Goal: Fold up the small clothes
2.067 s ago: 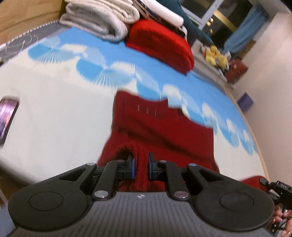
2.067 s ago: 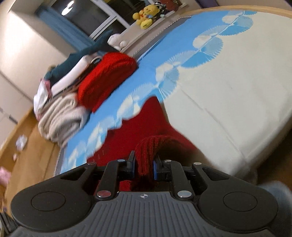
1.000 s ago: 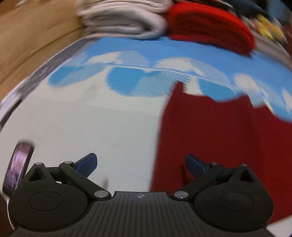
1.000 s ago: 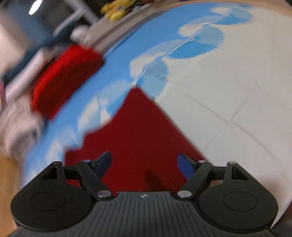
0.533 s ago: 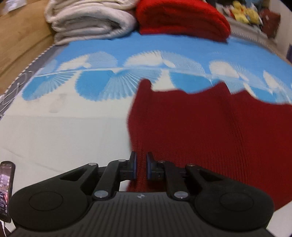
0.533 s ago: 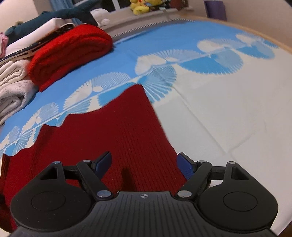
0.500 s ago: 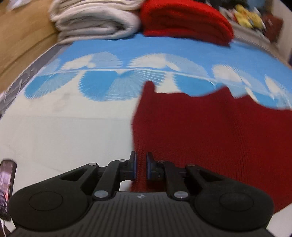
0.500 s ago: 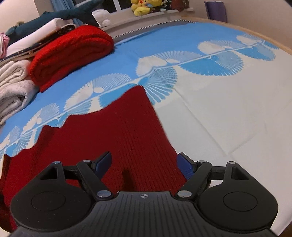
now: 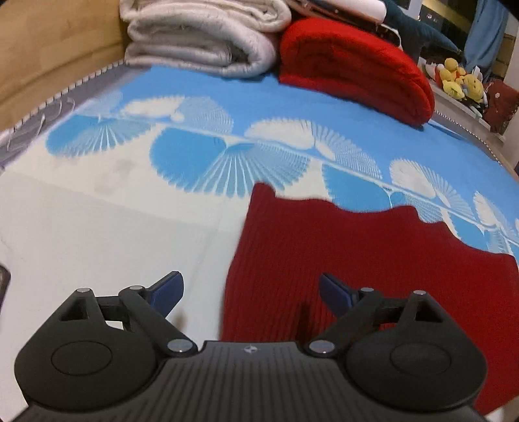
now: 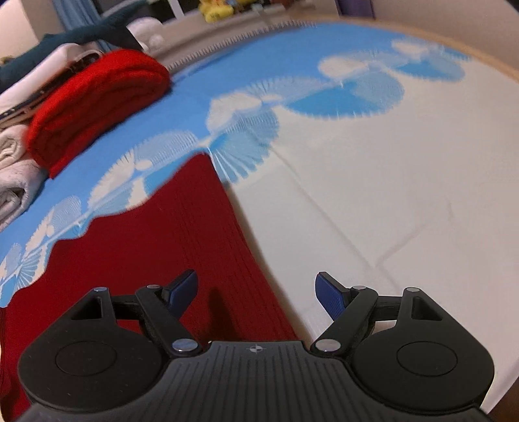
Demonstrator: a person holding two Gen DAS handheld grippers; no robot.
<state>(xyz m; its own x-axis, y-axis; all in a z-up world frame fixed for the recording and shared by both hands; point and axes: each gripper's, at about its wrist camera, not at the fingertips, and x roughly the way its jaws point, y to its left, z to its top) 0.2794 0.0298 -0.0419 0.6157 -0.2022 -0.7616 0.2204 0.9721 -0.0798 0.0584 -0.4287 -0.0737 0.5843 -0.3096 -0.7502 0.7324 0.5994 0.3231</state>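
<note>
Red knit garment (image 9: 373,259) lies flat, edges between both spread hand-held grippers (image 9: 249,292) (image 10: 256,290), bare bedsheet (image 10: 373,194) around.

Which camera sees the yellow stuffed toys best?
The left wrist view: the yellow stuffed toys sit fairly sharp on the ledge beyond the bed. The right wrist view shows only a blurred, cropped yellow bit at the top edge.

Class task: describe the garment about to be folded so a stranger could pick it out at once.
Find the bed sheet, blue fan print above, plain white below. On it, nearest the cameras, a dark red knit lies spread flat. Unlike the brighter red knit stacked beside folded pale blankets, it is unfolded.
</note>
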